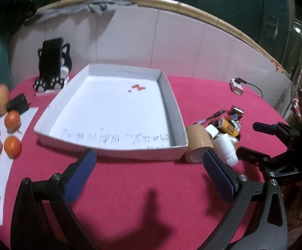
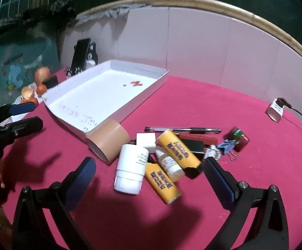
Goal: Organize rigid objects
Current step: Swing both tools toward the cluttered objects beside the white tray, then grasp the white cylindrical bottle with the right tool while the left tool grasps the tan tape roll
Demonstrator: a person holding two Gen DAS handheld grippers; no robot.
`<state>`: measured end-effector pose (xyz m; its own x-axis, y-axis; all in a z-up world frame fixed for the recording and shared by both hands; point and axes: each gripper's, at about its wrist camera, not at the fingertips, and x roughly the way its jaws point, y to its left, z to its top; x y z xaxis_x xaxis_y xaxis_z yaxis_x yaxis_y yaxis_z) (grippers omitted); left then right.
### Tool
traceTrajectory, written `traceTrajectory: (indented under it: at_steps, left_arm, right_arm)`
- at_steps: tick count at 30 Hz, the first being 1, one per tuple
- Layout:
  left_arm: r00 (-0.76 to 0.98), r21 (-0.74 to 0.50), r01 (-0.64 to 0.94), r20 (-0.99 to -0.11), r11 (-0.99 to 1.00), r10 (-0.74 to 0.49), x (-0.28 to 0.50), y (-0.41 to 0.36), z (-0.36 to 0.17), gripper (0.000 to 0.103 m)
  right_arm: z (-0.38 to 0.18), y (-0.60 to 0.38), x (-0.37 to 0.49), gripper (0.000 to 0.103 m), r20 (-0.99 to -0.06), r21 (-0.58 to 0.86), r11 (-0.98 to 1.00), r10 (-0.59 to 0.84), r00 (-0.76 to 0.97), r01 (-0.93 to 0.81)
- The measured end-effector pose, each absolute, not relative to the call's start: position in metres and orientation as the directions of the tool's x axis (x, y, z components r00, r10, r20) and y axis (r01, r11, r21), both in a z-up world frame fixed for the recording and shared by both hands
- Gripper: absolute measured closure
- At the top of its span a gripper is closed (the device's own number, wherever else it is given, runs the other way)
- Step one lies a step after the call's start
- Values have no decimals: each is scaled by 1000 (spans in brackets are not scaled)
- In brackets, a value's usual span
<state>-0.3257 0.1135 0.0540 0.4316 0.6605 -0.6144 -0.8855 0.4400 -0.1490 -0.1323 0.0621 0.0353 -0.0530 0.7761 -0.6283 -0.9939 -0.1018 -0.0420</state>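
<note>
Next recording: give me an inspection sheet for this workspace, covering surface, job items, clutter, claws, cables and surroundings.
Surface: red tablecloth, shadowed near the cameras.
Job's things: white tray holds only small orange bits; beside it a pile: tape roll, white bottle, two yellow tubes, pen, binder clips.
Clutter: fruit on paper, phone on a cat stand.
Claws: left claw open, holding nothing; right claw open over the pile, holding nothing.
Cables: black cable plugged into a white charger.
Surroundings: white tiled wall behind the table, fan at the right.
</note>
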Motion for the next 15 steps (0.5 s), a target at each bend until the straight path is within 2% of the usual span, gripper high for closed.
traceTrajectory:
  at_steps: [2, 5, 8, 9, 10, 13, 15]
  left_arm:
    - [435, -170, -886, -625, 431, 648, -327, 117, 51, 0]
    - [406, -139, -896, -640, 421, 652, -323, 117, 50, 0]
    - [404, -126, -893, -649, 432, 645, -319, 116, 48, 0]
    - [410, -130, -889, -652, 439, 638, -317, 115, 47, 0]
    - [421, -136, -883, -656, 450, 627, -315, 115, 46, 0]
    - [457, -149, -855, -669, 496, 587, -304, 115, 42, 0]
    - [465, -141, -843, -676, 519, 572, -296, 115, 41, 0]
  right_arm:
    - [29, 69, -138, 14, -647, -70, -111, 762, -39, -991]
    - [18, 83, -145, 28, -687, -91, -129, 726, -31, -988]
    - [8, 89, -150, 36, -715, -101, -142, 699, -28, -985]
    - [6, 89, -151, 42, -724, -105, -150, 690, -28, -983]
    - [4, 88, -153, 42, -721, -125, -149, 693, -14, -981]
    - [4, 87, -157, 62, -705, -186, -150, 709, 26, -971]
    - [5, 87, -149, 66, -713, -135, -150, 701, -10, -979]
